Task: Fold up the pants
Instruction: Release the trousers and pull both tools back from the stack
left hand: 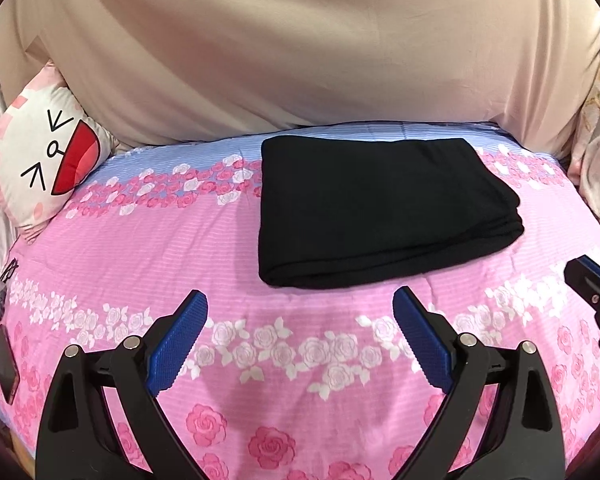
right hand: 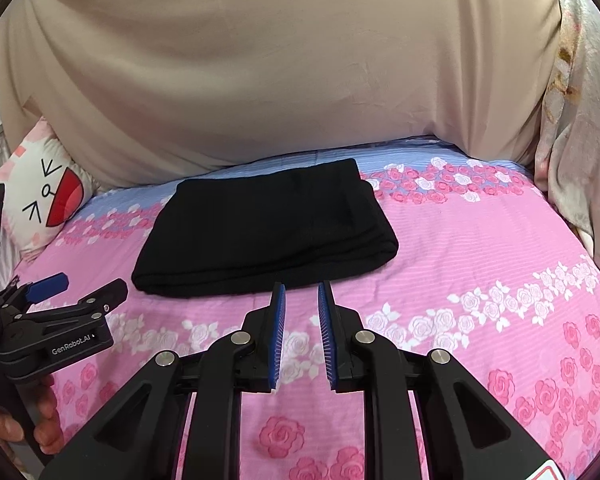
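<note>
Black pants (left hand: 384, 212) lie folded into a flat rectangular stack on the pink floral bedspread (left hand: 140, 248); they also show in the right wrist view (right hand: 264, 232). My left gripper (left hand: 300, 304) is open wide and empty, just short of the pants' near edge. My right gripper (right hand: 301, 296) is open with a narrow gap between its blue pads and empty, close to the near edge of the pants. The left gripper also shows at the left of the right wrist view (right hand: 76, 288). Part of the right gripper shows at the right edge of the left wrist view (left hand: 592, 284).
A cat-face cushion (left hand: 40, 160) leans at the back left. A large beige cover (left hand: 300, 48) rises behind the bed. A dark phone (left hand: 5, 364) lies at the left bed edge. Floral fabric (right hand: 584, 152) hangs at the right.
</note>
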The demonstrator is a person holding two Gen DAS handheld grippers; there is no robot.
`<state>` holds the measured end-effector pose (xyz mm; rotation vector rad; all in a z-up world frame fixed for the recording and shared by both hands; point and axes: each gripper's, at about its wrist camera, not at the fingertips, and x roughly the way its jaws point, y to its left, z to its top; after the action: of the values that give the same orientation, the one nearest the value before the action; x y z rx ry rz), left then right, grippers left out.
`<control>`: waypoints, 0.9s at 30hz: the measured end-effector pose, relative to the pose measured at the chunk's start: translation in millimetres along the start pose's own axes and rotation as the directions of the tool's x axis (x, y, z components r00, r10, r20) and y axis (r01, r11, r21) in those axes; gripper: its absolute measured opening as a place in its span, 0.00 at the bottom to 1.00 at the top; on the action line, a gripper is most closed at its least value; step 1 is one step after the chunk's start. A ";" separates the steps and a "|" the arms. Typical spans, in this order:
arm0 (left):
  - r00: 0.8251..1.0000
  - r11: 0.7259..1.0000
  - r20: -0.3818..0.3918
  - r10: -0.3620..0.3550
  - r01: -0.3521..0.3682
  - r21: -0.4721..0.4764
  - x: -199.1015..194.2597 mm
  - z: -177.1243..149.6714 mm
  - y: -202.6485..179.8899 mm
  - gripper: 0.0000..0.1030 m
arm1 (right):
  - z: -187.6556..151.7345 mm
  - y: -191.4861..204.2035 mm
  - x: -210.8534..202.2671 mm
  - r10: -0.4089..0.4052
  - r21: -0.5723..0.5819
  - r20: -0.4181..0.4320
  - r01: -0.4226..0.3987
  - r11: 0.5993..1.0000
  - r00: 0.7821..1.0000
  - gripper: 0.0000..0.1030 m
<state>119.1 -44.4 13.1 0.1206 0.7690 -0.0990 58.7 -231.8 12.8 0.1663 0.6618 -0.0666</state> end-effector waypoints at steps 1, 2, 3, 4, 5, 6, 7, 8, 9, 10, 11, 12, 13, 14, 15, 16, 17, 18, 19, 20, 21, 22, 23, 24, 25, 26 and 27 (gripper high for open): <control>1.000 1.000 0.000 0.000 0.000 0.002 -1.1 -1.2 -0.3 0.89 | -0.8 0.4 -0.5 0.001 -0.002 -0.002 -0.001 1.000 1.000 0.16; 1.000 1.000 0.000 -0.002 0.002 0.003 -2.2 -2.9 -0.1 0.89 | -2.1 0.9 -0.9 -0.001 -0.005 -0.005 0.001 1.000 1.000 0.16; 1.000 1.000 0.001 0.000 0.000 0.003 -3.0 -4.1 0.0 0.89 | -3.0 1.0 -0.9 -0.002 -0.005 -0.008 0.002 1.000 1.000 0.16; 1.000 1.000 -0.001 0.002 -0.002 0.001 -3.1 -5.1 -0.1 0.89 | -3.9 1.0 -0.6 -0.001 -0.004 -0.011 0.001 1.000 1.000 0.16; 1.000 1.000 -0.004 0.003 -0.003 0.001 -2.9 -6.0 -0.2 0.89 | -4.5 -0.2 0.0 0.000 -0.004 -0.013 0.000 1.000 1.000 0.16; 1.000 1.000 -0.008 0.004 -0.004 -0.001 -2.2 -7.0 0.2 0.89 | -4.9 -0.4 0.7 -0.003 -0.003 -0.015 0.003 1.000 1.000 0.16; 1.000 1.000 -0.010 0.006 -0.006 -0.003 -1.5 -7.8 0.8 0.89 | -5.3 -1.0 1.6 -0.002 -0.004 -0.018 0.001 1.000 1.000 0.16; 1.000 1.000 -0.012 0.008 -0.008 -0.004 -0.8 -8.1 1.1 0.89 | -5.8 -1.5 2.6 -0.003 -0.003 -0.020 0.003 1.000 1.000 0.16; 1.000 1.000 -0.013 0.010 -0.010 -0.006 -0.1 -8.2 1.7 0.89 | -6.0 -1.9 3.3 -0.004 -0.002 -0.022 0.004 1.000 1.000 0.16; 1.000 1.000 -0.014 0.011 -0.011 -0.007 0.3 -8.1 2.1 0.89 | -6.1 -2.2 4.1 -0.001 -0.001 -0.024 0.001 1.000 1.000 0.16; 1.000 1.000 -0.013 0.010 -0.010 -0.006 0.5 -7.8 2.3 0.89 | -6.5 -2.0 4.6 -0.003 -0.001 -0.024 0.003 1.000 1.000 0.16; 1.000 1.000 -0.012 0.015 -0.015 -0.005 1.1 -7.3 2.2 0.89 | -6.3 -1.9 5.5 -0.003 -0.002 -0.026 0.003 1.000 1.000 0.16; 1.000 1.000 -0.012 0.016 -0.017 -0.005 1.5 -6.9 2.1 0.89 | -6.4 -1.5 6.7 -0.002 -0.004 -0.028 0.001 1.000 1.000 0.16; 1.000 1.000 -0.012 0.016 -0.016 -0.004 2.3 -6.4 1.9 0.89 | -6.7 -1.2 7.9 -0.002 -0.006 -0.030 0.002 1.000 1.000 0.16; 1.000 1.000 -0.012 0.016 -0.016 -0.004 3.6 -5.8 1.8 0.89 | -7.0 -1.3 9.4 -0.003 -0.006 -0.032 0.003 1.000 0.999 0.16; 1.000 1.000 -0.014 0.018 -0.018 -0.003 5.0 -5.4 1.6 0.89 | -7.2 -1.4 11.7 -0.004 -0.007 -0.036 0.004 1.000 0.999 0.16; 1.000 1.000 -0.016 0.019 -0.019 -0.002 6.9 -5.0 0.9 0.89 | -7.6 -1.9 13.4 -0.005 -0.007 -0.040 0.005 1.000 0.999 0.16; 1.000 1.000 -0.017 0.020 -0.020 0.000 8.7 -4.5 0.0 0.89 | -7.8 -2.1 15.5 -0.007 -0.007 -0.044 0.007 1.000 0.999 0.16; 1.000 1.000 -0.019 0.024 -0.024 0.001 10.8 -3.9 -0.6 0.89 | -7.7 -2.8 17.6 -0.009 -0.006 -0.047 0.009 1.000 0.999 0.16; 1.000 1.000 -0.018 0.026 -0.026 0.002 12.5 -3.1 -1.0 0.89 | -7.5 -3.6 19.0 -0.010 -0.005 -0.049 0.009 1.000 0.999 0.16; 0.999 1.000 -0.018 0.027 -0.027 0.004 14.4 -2.0 -1.5 0.89 | -7.2 -4.1 20.4 -0.011 -0.003 -0.051 0.011 1.000 0.999 0.16; 0.999 0.999 -0.018 0.032 -0.032 0.004 16.1 -0.8 -1.8 0.89 | -6.8 -4.6 21.9 -0.013 0.000 -0.052 0.013 1.000 0.999 0.16; 0.999 0.999 -0.016 0.035 -0.035 0.003 18.3 1.0 -1.8 0.89 | -5.7 -5.3 23.8 -0.013 0.002 -0.054 0.013 1.000 0.998 0.16; 0.999 0.999 -0.015 0.036 -0.036 0.002 19.5 2.4 -1.8 0.89 | -5.0 -4.8 25.2 -0.014 0.001 -0.054 0.014 1.000 0.998 0.16; 0.999 0.999 -0.015 0.039 -0.039 0.002 21.3 4.3 -1.8 0.89 | -3.7 -4.9 26.8 -0.016 0.001 -0.053 0.016 1.000 0.998 0.16; 0.999 0.999 -0.014 0.042 -0.042 0.002 22.9 6.1 -1.8 0.89 | -2.6 -5.6 28.4 -0.014 -0.001 -0.054 0.013 1.000 0.998 0.16; 0.999 0.999 -0.012 0.044 -0.044 0.004 24.8 8.6 -2.5 0.89 | -1.3 -5.7 30.2 -0.013 -0.001 -0.054 0.013 1.000 0.998 0.16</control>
<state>142.4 -49.3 1.6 0.1417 0.7781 -0.0580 81.0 -237.5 -7.6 0.1634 0.7171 -0.0749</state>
